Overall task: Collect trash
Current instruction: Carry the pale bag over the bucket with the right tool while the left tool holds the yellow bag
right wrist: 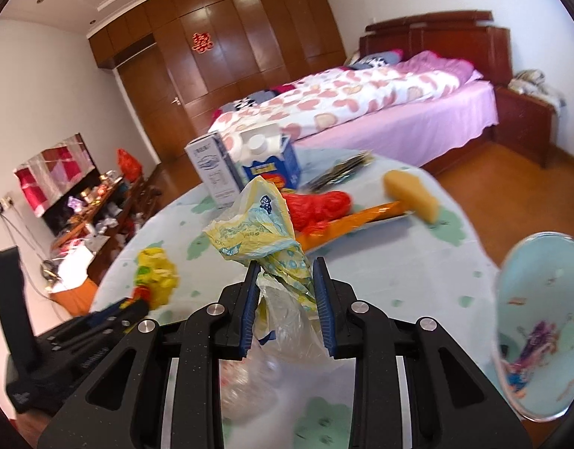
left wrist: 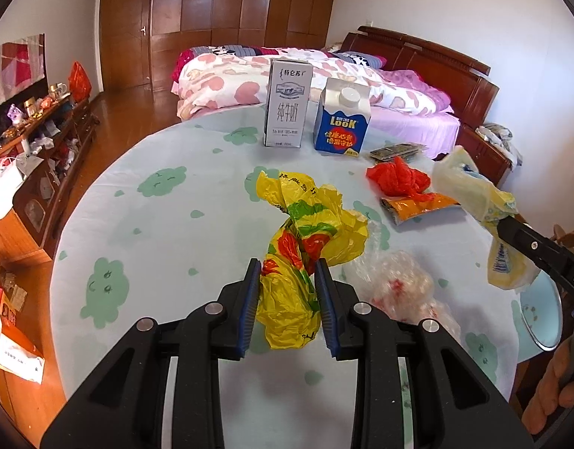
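My left gripper (left wrist: 287, 267) is shut on a crumpled yellow plastic bag (left wrist: 305, 232) with red and green print, held just above the round table (left wrist: 144, 232). In the right wrist view my right gripper (right wrist: 285, 267) is shut on a pale yellow printed plastic bag (right wrist: 257, 224) that sticks up between the pads. That same bag (left wrist: 474, 191) and the right gripper show at the right of the left wrist view. A clear plastic bag (left wrist: 399, 284) lies on the cloth under them. A red bag (left wrist: 397, 177) and an orange wrapper (left wrist: 418, 205) lie farther back.
Two milk cartons, a grey one (left wrist: 287, 103) and a blue one (left wrist: 341, 119), stand at the table's far side beside dark sachets (left wrist: 397, 151). A yellow sponge (right wrist: 412, 194) lies near the right edge. A pale blue bin (right wrist: 541, 321) stands at right. A bed (right wrist: 362, 112) lies behind.
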`<move>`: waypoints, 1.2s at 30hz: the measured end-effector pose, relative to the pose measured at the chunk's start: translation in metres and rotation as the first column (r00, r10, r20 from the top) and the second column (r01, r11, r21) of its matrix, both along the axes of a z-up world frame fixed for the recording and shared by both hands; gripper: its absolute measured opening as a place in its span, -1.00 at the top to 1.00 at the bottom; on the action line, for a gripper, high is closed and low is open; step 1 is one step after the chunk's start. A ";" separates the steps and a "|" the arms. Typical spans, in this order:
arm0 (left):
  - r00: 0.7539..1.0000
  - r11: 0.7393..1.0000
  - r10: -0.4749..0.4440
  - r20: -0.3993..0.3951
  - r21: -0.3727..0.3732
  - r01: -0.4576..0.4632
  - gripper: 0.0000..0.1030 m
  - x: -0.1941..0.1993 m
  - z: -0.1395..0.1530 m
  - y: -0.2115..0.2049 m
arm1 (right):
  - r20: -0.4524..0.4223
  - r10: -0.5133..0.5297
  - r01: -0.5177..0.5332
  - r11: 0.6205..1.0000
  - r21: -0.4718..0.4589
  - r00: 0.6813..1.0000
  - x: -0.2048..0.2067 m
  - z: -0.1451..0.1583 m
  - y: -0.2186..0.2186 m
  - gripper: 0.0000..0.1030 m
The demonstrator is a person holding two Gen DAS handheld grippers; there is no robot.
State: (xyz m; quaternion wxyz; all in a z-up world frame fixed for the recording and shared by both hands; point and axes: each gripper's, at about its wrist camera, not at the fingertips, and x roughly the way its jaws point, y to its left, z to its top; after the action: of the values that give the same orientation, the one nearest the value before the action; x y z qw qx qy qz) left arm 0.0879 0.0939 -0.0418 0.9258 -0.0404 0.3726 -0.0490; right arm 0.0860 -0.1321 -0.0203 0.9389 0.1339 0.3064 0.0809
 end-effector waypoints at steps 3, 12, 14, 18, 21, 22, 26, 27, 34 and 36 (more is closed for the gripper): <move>1.000 1.000 0.000 -0.002 0.006 0.000 0.43 -0.007 0.001 -0.006 | 0.014 -0.027 0.027 0.999 -0.022 1.000 -0.012 0.001 -0.008 0.43; 0.999 0.998 -0.034 0.042 0.046 0.032 0.43 -0.027 0.018 -0.033 | 0.047 -0.084 0.086 0.996 -0.035 0.995 -0.041 0.004 -0.033 0.43; 0.998 0.998 -0.036 0.053 0.059 0.033 0.43 -0.031 0.021 -0.039 | 0.053 -0.087 0.089 0.995 -0.037 0.995 -0.045 0.005 -0.035 0.43; 0.997 0.996 -0.051 0.061 0.072 0.047 0.43 -0.039 0.025 -0.050 | 0.063 -0.098 0.100 0.995 -0.027 0.993 -0.054 0.008 -0.044 0.43; 0.995 0.995 -0.066 0.072 0.084 0.060 0.43 -0.045 0.029 -0.058 | 0.070 -0.117 0.119 0.993 -0.023 0.991 -0.064 0.009 -0.051 0.43; 0.995 0.994 -0.068 0.075 0.086 0.061 0.43 -0.046 0.030 -0.060 | 0.070 -0.122 0.124 0.992 -0.021 0.990 -0.065 0.009 -0.053 0.43; 0.993 0.993 -0.082 0.085 0.092 0.074 0.43 -0.051 0.035 -0.068 | 0.076 -0.135 0.137 0.990 -0.025 0.988 -0.072 0.012 -0.056 0.43; 0.992 0.993 -0.085 0.089 0.094 0.076 0.43 -0.053 0.036 -0.070 | 0.080 -0.136 0.139 0.990 -0.029 0.987 -0.074 0.013 -0.057 0.43; 0.987 0.989 -0.114 0.111 0.104 0.103 0.43 -0.061 0.043 -0.084 | 0.104 -0.166 0.173 0.983 -0.057 0.981 -0.091 0.019 -0.074 0.43; 0.987 0.988 -0.122 0.109 0.105 0.111 0.43 -0.062 0.043 -0.089 | 0.105 -0.175 0.183 0.981 -0.066 0.979 -0.096 0.018 -0.079 0.43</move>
State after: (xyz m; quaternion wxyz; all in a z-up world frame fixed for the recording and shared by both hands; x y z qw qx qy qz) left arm 0.0258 0.0052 0.0010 0.9422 0.0300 0.3223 -0.0869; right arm -0.0097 -0.2107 -0.0019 0.9607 0.1214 0.2494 -0.0089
